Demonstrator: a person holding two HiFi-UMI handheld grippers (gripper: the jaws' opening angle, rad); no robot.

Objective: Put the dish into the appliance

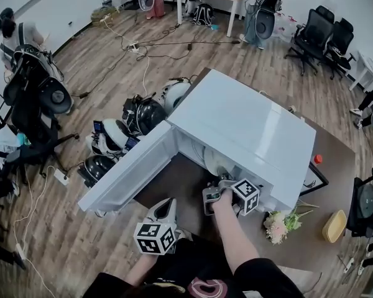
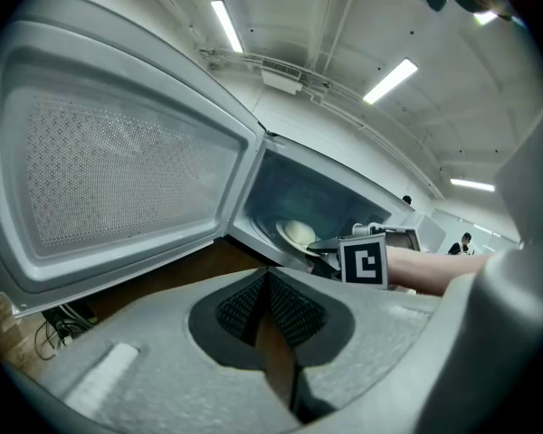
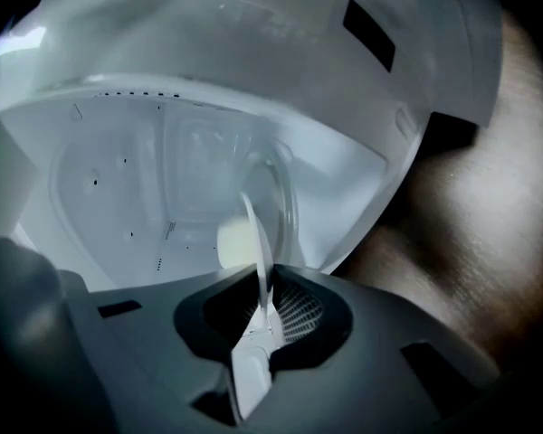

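A white microwave (image 1: 242, 126) stands on the brown table (image 1: 174, 188) with its door (image 1: 127, 172) swung open to the left. My right gripper (image 1: 221, 186) reaches into the cavity (image 3: 145, 179), shut on the rim of a white dish (image 3: 258, 233) that is seen edge-on, with a pale piece of food (image 3: 235, 242) on it. In the left gripper view the dish (image 2: 297, 234) sits low inside the cavity, just beyond the right gripper's marker cube (image 2: 363, 260). My left gripper (image 1: 165, 215) hangs in front of the open door, shut with nothing in it (image 2: 264, 283).
Pink flowers (image 1: 280, 223), a wooden bowl (image 1: 334, 226) and a small red object (image 1: 317, 159) lie on the table to the right of the microwave. Backpacks (image 1: 140, 113) and cables cover the floor to the left. Office chairs (image 1: 314, 36) and desks stand farther back.
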